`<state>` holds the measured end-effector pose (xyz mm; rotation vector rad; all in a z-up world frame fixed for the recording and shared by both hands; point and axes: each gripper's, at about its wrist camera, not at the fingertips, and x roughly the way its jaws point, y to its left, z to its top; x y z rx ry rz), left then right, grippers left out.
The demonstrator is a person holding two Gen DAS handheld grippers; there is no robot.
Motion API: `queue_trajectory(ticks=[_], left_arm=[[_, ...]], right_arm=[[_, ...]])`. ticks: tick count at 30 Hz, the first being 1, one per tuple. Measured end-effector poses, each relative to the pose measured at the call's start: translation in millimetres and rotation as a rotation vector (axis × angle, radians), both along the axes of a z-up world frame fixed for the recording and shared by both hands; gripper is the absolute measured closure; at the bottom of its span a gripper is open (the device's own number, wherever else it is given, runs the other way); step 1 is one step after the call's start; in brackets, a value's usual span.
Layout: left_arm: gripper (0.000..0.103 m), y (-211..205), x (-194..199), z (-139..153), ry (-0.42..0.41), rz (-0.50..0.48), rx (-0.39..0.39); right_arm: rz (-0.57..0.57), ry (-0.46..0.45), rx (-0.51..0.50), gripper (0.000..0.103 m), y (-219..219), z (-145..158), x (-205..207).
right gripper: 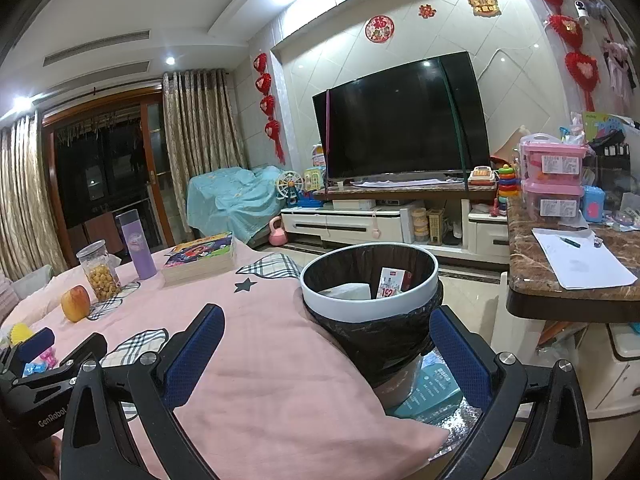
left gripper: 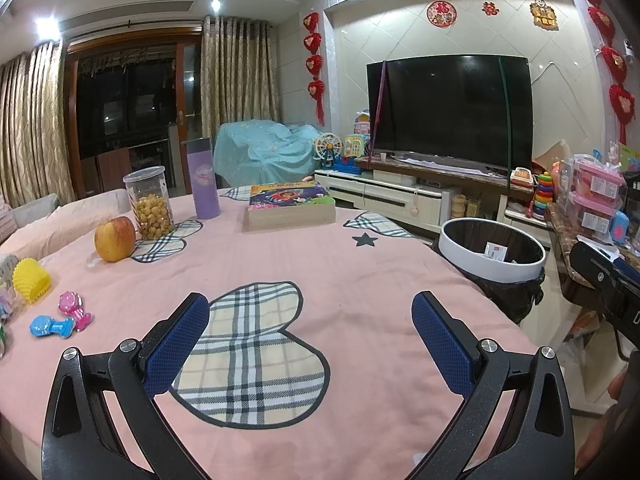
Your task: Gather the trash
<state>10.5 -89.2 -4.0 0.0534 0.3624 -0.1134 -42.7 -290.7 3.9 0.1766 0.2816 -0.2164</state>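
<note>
Both tongs, the left gripper (left gripper: 310, 320) and right gripper (right gripper: 326, 338), are held wide apart and empty. Papers are seen inside the trash bin (right gripper: 370, 300).

Soft pink cloth table cover (left gripper: 360, 280), glossy white-rimmed bin (right gripper: 370, 298)

**Clear middle, crowded edges**

The pink-clothed table (left gripper: 360, 280) lay bare in its middle. A red-yellow apple (left gripper: 115, 239), clear snack jar (left gripper: 149, 203), purple bottle (left gripper: 204, 179) and stacked picture books (left gripper: 291, 205) lined the far edge; a white-rimmed, black-lined bin (right gripper: 370, 284) stood just beside the right edge.
</note>
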Motion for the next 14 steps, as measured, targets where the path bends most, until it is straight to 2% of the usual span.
queue_trajectory(ticks=[14], left_arm=[[0.000, 3.9, 8.0, -2.7, 0.022, -0.009, 0.002]], right_arm=[[0.016, 0.024, 0.022, 0.000, 0.1, -5.6, 9.4]])
